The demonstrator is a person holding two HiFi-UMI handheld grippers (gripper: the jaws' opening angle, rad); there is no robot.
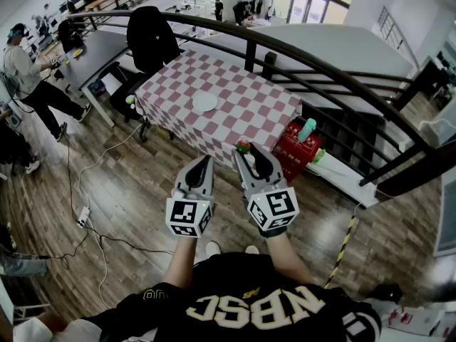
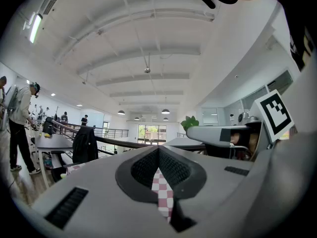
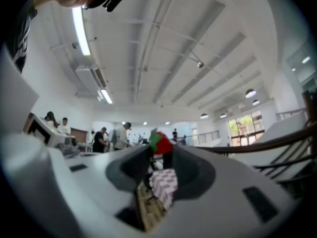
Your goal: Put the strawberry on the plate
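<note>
While the right gripper [image 1: 246,153] pinches the strawberry [image 1: 243,147] at its jaw tips, the plate [image 1: 205,102] lies well ahead of it and slightly to its left on the table [image 1: 260,109]. The left gripper [image 1: 206,162], jaws together, holds nothing, so the reach forward likely falls to the right.

Person in black jersey [image 1: 242,323] w/ pale gold block lettering, small gold logo on one sleeve; white shoe toes [image 1: 212,248] below. Left gripper [image 1: 205,162] & right gripper [image 1: 249,152]: grey moulded shells, black textured jaw pads, each w/ white cube [image 1: 189,218] of black square markers.
</note>
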